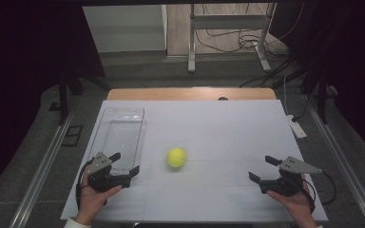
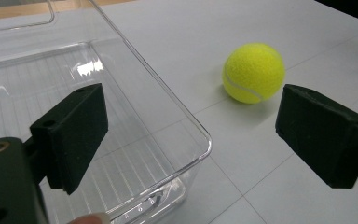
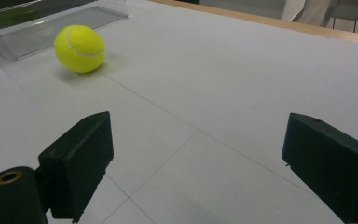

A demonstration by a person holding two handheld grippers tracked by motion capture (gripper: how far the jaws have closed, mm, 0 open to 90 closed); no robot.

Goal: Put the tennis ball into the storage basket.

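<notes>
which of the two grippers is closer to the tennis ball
The left gripper, beside the clear plastic bin. The tennis ball lies just off its jaws, while the right gripper sits farther across the table.

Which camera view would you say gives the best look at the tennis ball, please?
The left gripper view: the tennis ball is largest and sharpest there, seam visible, beside the clear tray. The right gripper view shows it smaller and farther off. The high view shows it tiny on the table.
</notes>
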